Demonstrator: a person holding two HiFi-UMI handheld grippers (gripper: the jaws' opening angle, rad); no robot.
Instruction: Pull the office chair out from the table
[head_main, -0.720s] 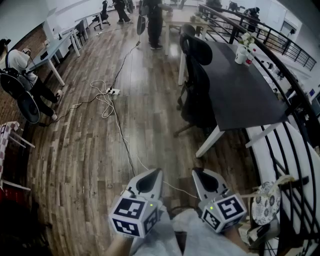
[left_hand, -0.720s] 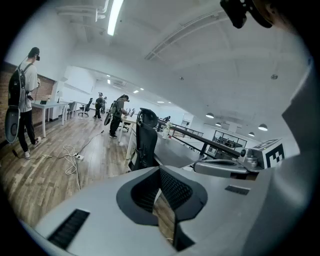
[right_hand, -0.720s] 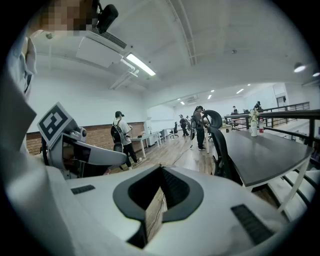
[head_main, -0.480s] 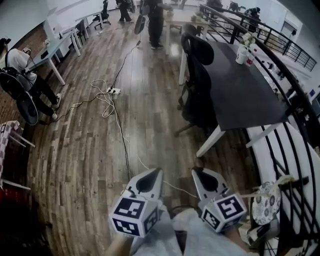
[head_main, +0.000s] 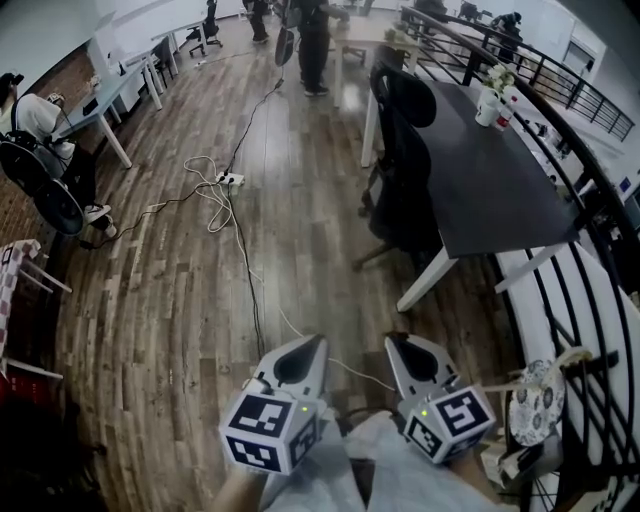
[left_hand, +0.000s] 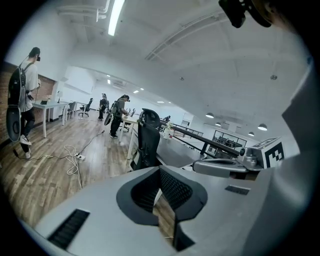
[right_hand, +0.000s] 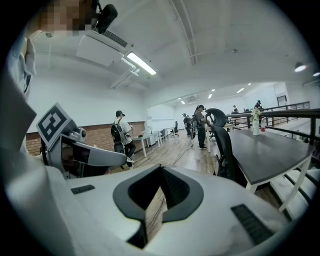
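1. The left gripper (head_main: 303, 350) is closed with nothing between its jaws, and it is held low over the wooden floor (head_main: 170, 290).
2. The right gripper (head_main: 403, 348), just beside it, is also closed and empty.
3. The black office chair (head_main: 405, 170) stands tucked against the long edge of the dark desk (head_main: 500, 190), well apart from both grippers.
4. White containers (head_main: 488, 105) sit near the desk's far end.
5. Cables (head_main: 215, 195) trail across the floor.
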